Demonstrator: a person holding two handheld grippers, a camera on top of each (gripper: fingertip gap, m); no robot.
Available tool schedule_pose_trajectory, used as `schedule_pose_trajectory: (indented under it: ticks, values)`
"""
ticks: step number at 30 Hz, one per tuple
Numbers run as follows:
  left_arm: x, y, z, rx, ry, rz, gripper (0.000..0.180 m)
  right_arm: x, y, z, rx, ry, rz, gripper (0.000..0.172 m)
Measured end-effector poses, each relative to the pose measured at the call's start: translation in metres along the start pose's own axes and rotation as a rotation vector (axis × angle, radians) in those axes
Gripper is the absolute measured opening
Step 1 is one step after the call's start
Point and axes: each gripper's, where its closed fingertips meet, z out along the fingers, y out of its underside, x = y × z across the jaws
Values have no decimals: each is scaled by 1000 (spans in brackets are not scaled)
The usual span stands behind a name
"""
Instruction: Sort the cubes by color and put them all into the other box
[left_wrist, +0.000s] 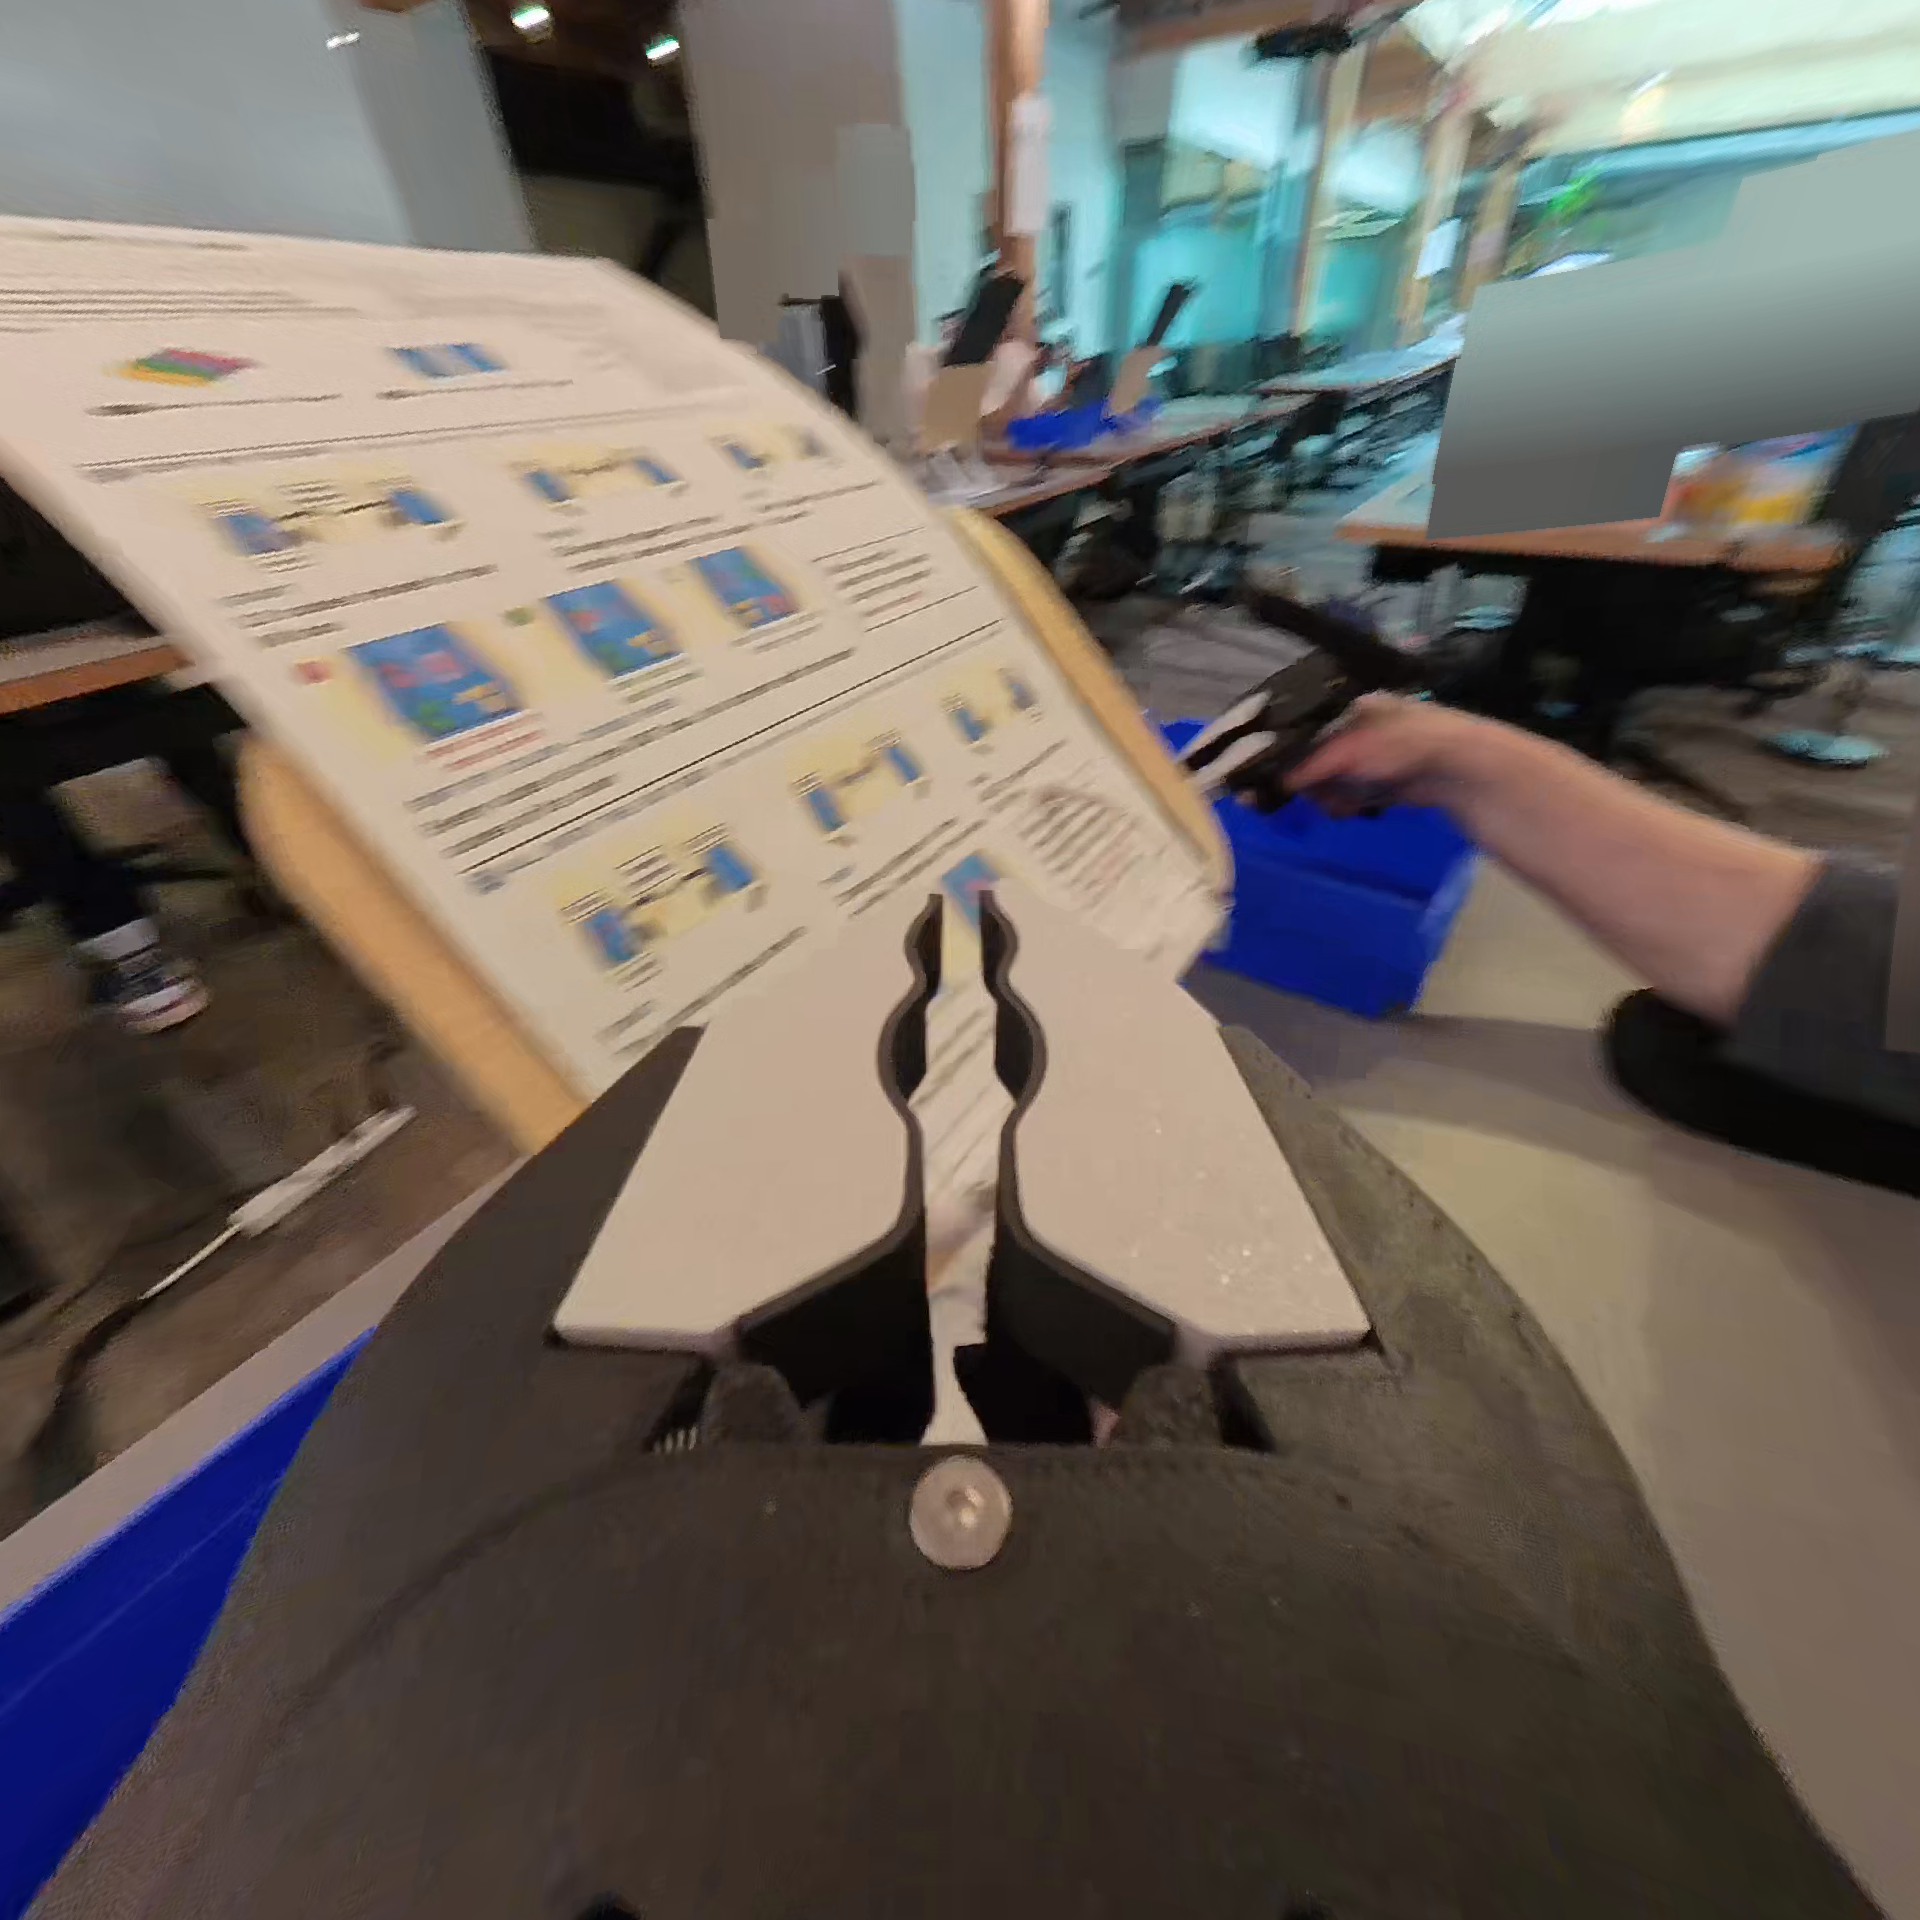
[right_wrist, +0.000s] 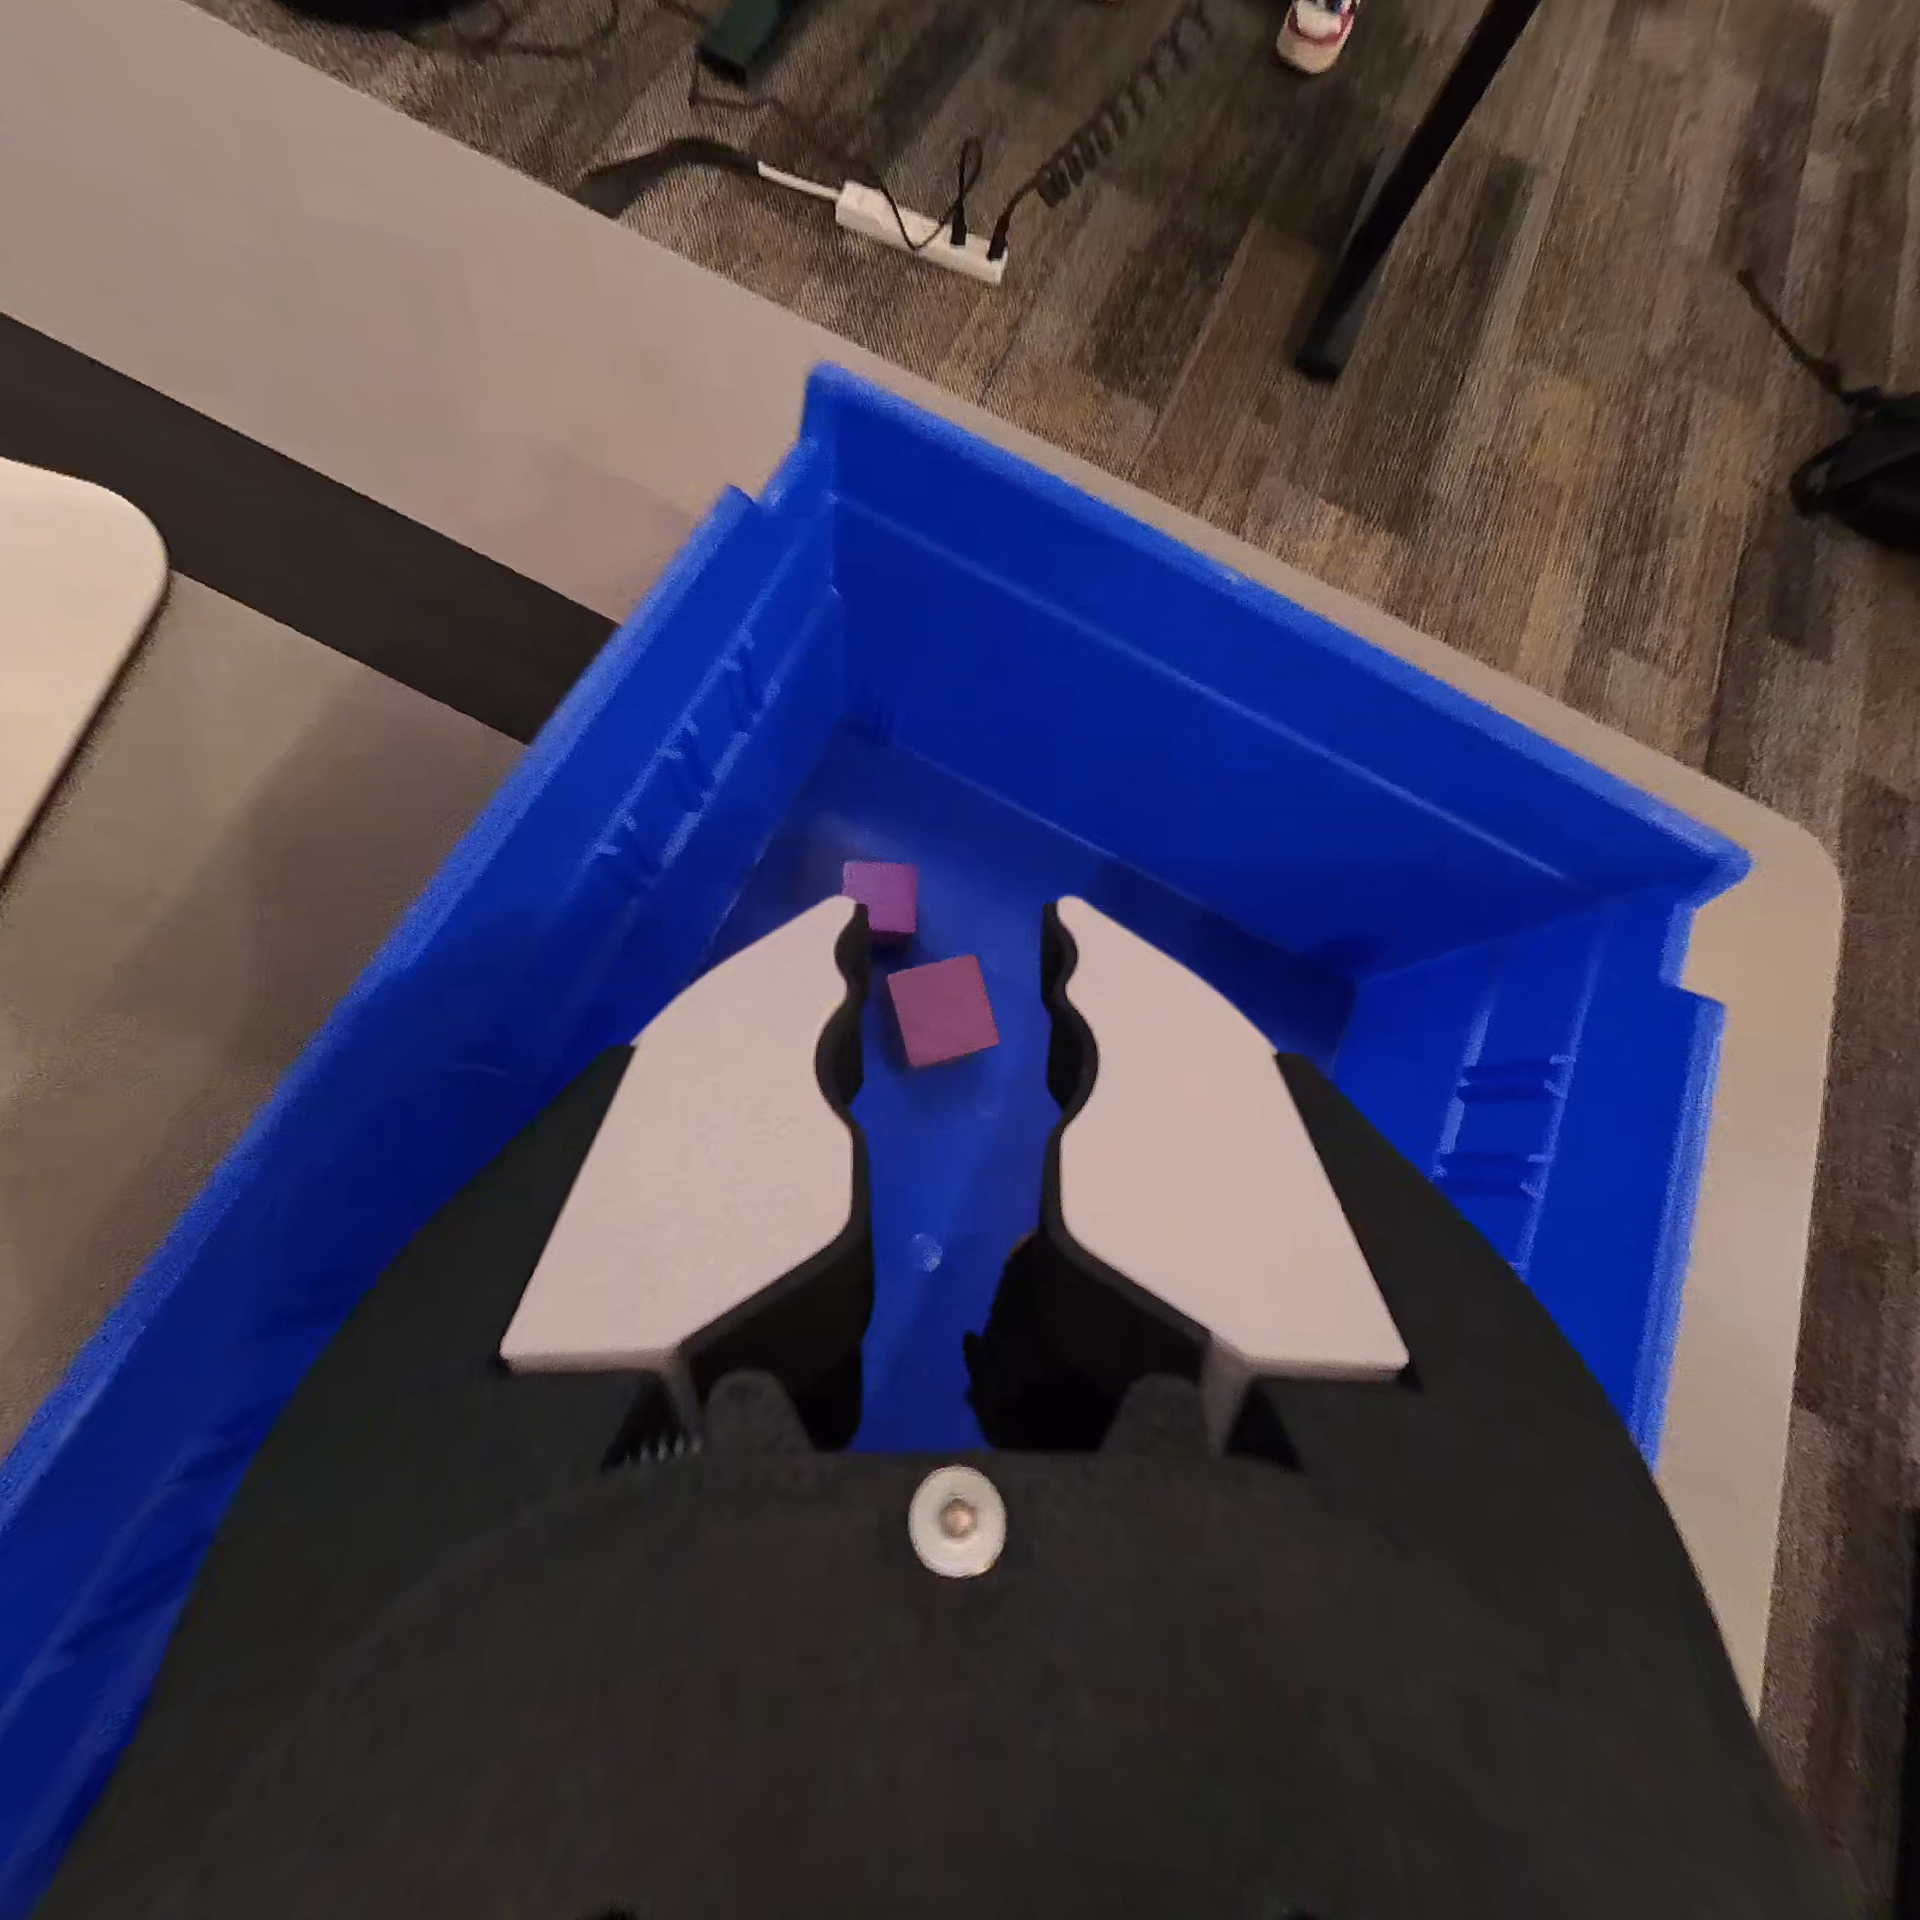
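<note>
From my left camera the biggest thing is a printed instruction sheet (left_wrist: 540, 582) on a wooden board (left_wrist: 343, 935), tilted and blurred, filling the upper left. My left gripper (left_wrist: 961, 906) points at the sheet's lower edge; its fingers stand a narrow slit apart with only paper showing behind the gap, nothing clamped between them. To the right I see a blue box (left_wrist: 1340, 904) on the grey table (left_wrist: 1558, 1299), and above it a hand (left_wrist: 1382, 753) holding the other gripper. From my right camera that blue box (right_wrist: 1195, 665) fills the middle, sitting at the table (right_wrist: 312, 343) corner over wood-pattern floor (right_wrist: 1351, 208) where a white power strip (right_wrist: 894, 223) lies. My right gripper (right_wrist: 948, 916) hangs over the box, released, fingers wide apart. One purple cube (right_wrist: 940, 1010) shows in the gap, clear of both pads, and a second purple cube (right_wrist: 883, 899) lies on the box floor just past the left fingertip.
</note>
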Motion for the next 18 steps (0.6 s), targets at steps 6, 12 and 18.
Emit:
schedule_pose_trajectory:
  ticks: [6, 12, 18]
  values:
    - [-112, 73, -46, -303, -379, -3, 33, -11, -10, -2, 29, 2, -29, 29]
    - [-176, 183, -75, -644, -497, -120, 44, -19, -6, 5, 8, -19, -47, 29]
    - [-194, 253, -107, -917, -556, -219, 42, -25, -3, 10, -2, -41, -61, 29]
